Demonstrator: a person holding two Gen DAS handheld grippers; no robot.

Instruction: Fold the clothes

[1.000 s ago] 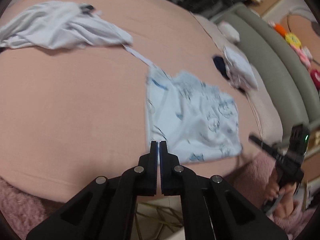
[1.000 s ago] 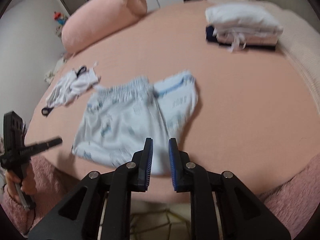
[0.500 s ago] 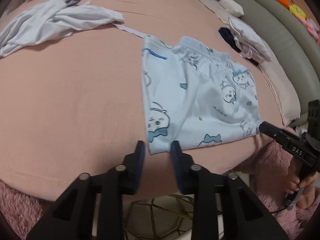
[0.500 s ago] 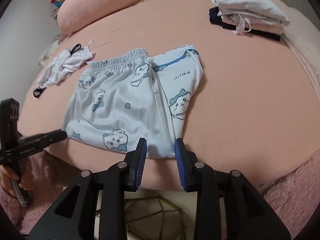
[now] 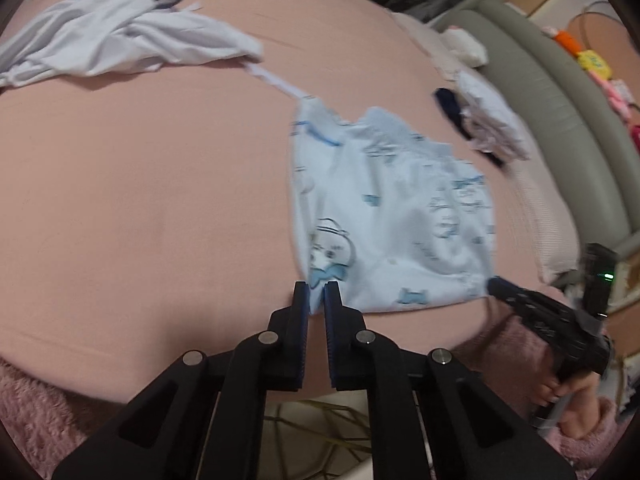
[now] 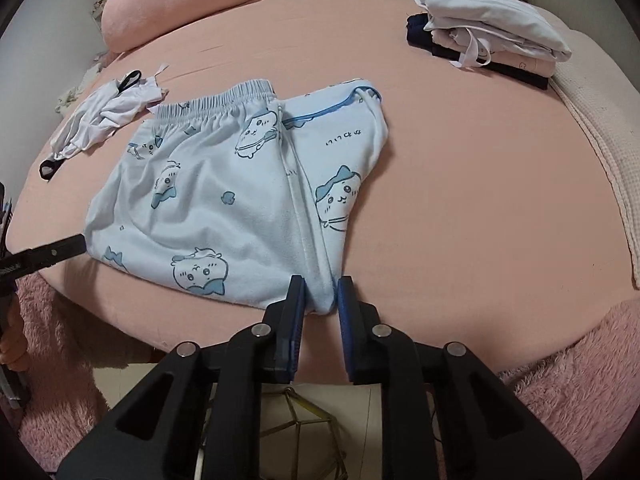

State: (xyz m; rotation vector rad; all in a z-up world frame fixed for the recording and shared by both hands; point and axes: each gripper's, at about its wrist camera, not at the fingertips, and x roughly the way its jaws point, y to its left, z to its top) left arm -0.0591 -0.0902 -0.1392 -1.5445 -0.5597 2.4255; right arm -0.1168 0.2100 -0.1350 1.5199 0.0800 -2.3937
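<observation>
Pajama pants (image 6: 224,204): lying folded on the pink bed (image 6: 460,200), hem ends reaching the bed's near edge, waistband pointing toward the far side.
Left gripper (image 5: 316,296): jaws closing on the pants' near left corner; fabric is sitting in the narrow gap.
Right gripper (image 6: 320,292): jaws closing around the near right corner, cloth bunching between the pads.
White garment (image 6: 104,116): lying crumpled near the left edge.
Folded stack (image 6: 488,36): sitting at the far right corner.
</observation>
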